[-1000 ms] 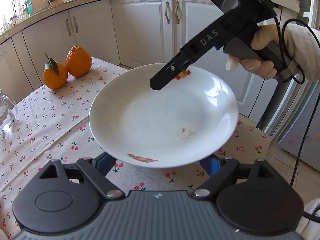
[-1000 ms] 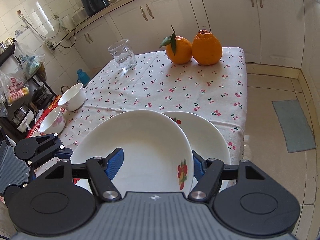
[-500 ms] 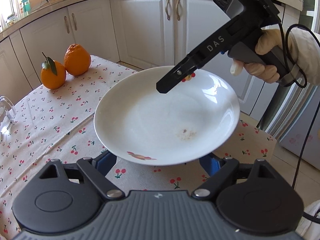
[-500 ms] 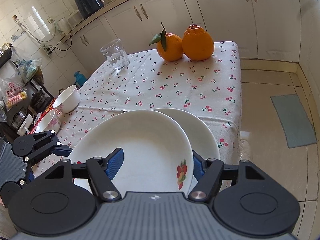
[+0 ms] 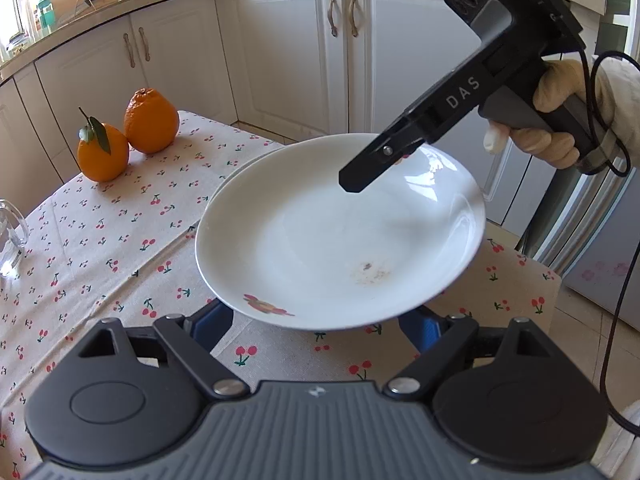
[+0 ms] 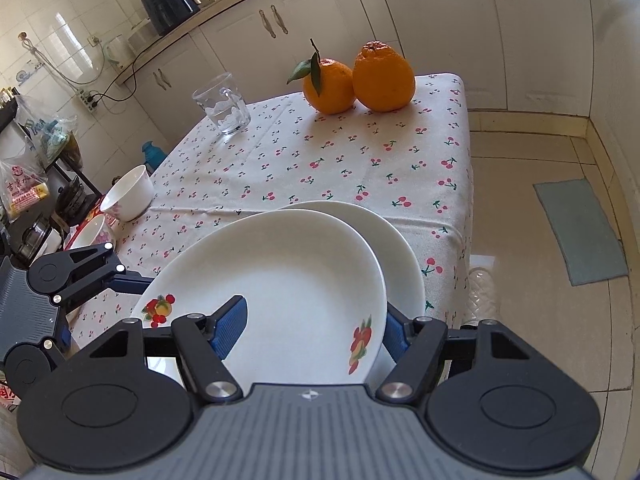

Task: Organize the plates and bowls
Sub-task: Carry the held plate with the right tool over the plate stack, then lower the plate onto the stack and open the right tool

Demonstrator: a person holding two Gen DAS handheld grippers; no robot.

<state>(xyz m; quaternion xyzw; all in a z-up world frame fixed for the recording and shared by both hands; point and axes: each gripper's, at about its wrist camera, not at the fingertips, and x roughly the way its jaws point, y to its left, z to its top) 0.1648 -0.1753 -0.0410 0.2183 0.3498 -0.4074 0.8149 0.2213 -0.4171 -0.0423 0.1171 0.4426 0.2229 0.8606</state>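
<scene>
A white plate with fruit prints hangs tilted above the cherry-print table. My right gripper is shut on its rim, one finger over the plate and one under it. A second white plate lies on the table beneath it, only its far edge showing in the left wrist view. My left gripper is open, its blue pads below the held plate's near edge, not touching it. Two white bowls sit at the table's left side.
Two oranges and a glass mug stand at the far end of the table. White cabinets lie beyond. The table edge drops to a tiled floor with a grey mat on the right.
The held plate has moved to the right and farther over the plate lying on the table. My left gripper has stayed open below its near edge.
</scene>
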